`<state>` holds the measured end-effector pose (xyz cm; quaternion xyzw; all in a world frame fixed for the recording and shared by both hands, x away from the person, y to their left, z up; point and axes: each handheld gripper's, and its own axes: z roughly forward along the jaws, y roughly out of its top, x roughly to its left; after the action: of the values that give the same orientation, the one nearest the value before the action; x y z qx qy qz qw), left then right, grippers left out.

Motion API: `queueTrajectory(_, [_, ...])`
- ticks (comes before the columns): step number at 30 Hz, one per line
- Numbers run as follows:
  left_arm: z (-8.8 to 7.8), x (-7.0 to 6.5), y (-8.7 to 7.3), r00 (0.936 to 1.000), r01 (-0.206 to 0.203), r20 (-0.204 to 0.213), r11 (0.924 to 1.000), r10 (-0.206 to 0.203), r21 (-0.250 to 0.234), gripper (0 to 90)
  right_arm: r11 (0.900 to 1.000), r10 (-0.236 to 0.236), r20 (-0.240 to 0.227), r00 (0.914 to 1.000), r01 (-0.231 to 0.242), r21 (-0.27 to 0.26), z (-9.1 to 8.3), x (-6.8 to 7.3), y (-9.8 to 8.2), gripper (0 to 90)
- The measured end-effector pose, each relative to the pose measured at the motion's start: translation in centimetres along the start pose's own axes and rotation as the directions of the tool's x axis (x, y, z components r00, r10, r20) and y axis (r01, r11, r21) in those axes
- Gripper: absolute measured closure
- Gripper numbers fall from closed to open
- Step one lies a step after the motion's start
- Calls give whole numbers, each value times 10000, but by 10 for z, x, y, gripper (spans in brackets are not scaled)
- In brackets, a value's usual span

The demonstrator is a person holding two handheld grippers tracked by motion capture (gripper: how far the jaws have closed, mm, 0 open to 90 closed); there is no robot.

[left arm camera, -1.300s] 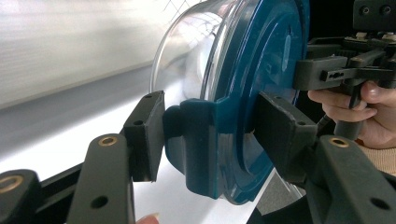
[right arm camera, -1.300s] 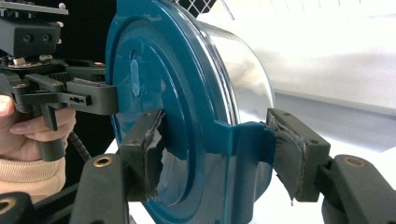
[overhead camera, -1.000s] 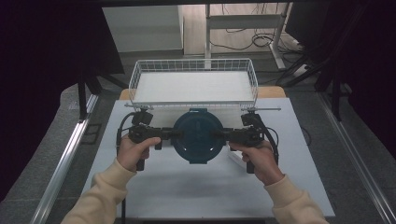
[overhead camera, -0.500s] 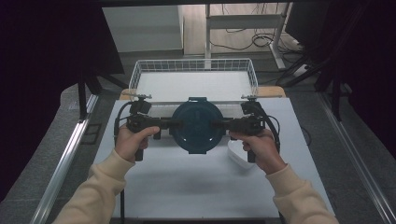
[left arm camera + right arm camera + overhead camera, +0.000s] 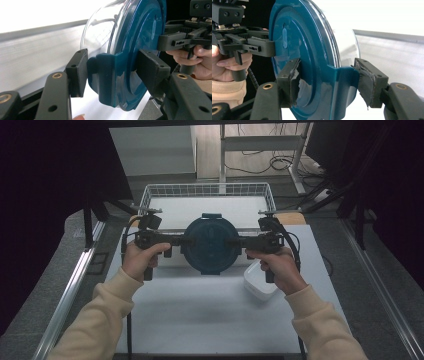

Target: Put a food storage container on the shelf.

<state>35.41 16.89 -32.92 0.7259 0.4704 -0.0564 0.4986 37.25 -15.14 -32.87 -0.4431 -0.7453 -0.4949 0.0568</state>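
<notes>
Above the white table [image 5: 200, 320], in front of the wire basket [image 5: 207, 190], a round container with a blue lid [image 5: 210, 245] is held in the air between two grippers. The left gripper [image 5: 175, 241] clamps the latch tab on the left side of the lid; the right gripper [image 5: 245, 241] clamps the tab on the opposite side. Each pair of jaws stands half closed, one pad on the lid face and one on the clear wall. The container lies on its side, lid facing the person, so both hands are equally near. A small white box [image 5: 260, 280] sits under the right hand [image 5: 277, 267]. I think the basket behind is the likely goal.
</notes>
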Motion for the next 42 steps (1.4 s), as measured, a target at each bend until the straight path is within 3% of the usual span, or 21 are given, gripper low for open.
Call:
queueTrajectory(18, [-8, -7, 38, 9996, -245, -118, 9996, 243, -134, 439, 9994, -322, -76, 9995, 321, -131, -8, 2, 39, 393])
queueTrajectory(42, [-8, 14, 81, 9999, 118, -26, 9995, -119, -303, 439, 9988, -477, -198, 9987, 478, 49, 4, -9, 92, 399])
